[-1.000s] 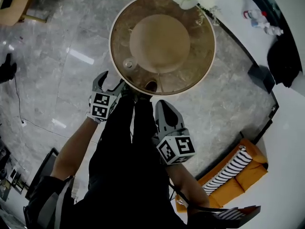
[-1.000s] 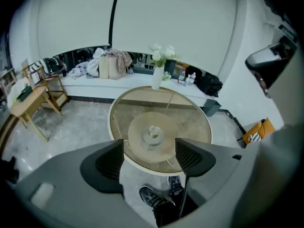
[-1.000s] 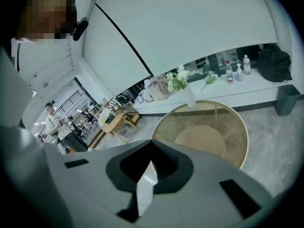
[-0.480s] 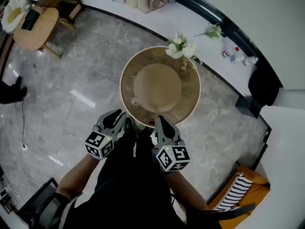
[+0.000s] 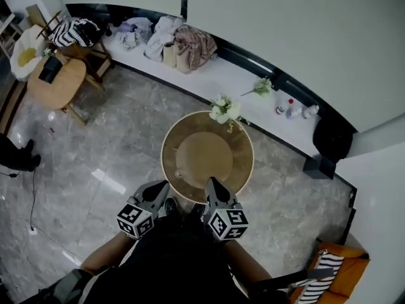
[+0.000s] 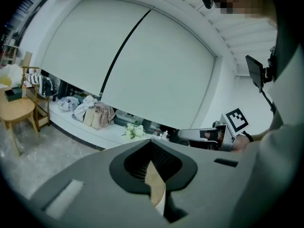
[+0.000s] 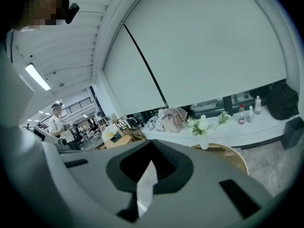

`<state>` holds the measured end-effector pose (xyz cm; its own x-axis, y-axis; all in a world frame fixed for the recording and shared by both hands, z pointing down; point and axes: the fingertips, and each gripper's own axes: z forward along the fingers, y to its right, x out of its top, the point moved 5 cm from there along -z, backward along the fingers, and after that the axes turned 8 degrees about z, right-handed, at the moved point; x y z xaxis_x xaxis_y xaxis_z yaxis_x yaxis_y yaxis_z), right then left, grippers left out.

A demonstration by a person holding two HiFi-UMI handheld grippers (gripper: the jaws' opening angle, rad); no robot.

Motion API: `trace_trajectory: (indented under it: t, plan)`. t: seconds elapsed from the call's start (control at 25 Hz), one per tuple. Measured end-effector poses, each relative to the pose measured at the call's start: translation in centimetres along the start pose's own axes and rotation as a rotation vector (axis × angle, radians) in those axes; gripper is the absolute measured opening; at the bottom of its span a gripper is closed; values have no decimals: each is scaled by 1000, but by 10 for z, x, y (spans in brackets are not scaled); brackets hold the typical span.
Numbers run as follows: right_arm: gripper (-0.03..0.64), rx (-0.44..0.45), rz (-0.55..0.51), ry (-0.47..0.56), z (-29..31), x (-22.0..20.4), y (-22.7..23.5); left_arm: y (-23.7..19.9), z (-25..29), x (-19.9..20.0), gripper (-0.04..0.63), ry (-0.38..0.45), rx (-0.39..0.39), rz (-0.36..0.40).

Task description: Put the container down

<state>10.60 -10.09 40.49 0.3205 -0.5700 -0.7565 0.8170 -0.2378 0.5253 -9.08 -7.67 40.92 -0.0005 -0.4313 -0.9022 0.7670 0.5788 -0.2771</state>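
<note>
Change: we've raised both grippers clear of the round table (image 5: 247, 163) | left gripper (image 5: 159, 189) jaws just closed, nothing between | right gripper (image 5: 212, 185) jaws together, empty | container (image 5: 179, 173) sits on the table's near edge | set-down looks done

Grey left claw (image 5: 159, 185) & right claw (image 5: 211, 182) w/ b&w marker cubes; black clothes.
</note>
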Motion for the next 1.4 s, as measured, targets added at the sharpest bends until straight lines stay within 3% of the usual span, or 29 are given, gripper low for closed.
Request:
trace_trajectory:
  t: [0.12, 0.28, 0.4, 0.92, 1.4]
  plan:
    - [8, -9, -18, 61, -11, 21, -5, 2, -7, 27, 3, 58, -19, 14]
    - [8, -7, -20, 125, -23, 36, -14, -4, -13, 58, 4, 150, -5, -132]
    - [8, 2, -20, 147, -25, 44, -20, -2, -8, 76, 5, 193, -9, -110]
    - [8, 129, -86, 205, -13, 68, -57, -10, -1, 100, 5, 205, -23, -42]
    - [8, 165, -136, 230, -7, 76, -62, -16, 0, 96, 5, 203, 26, -57]
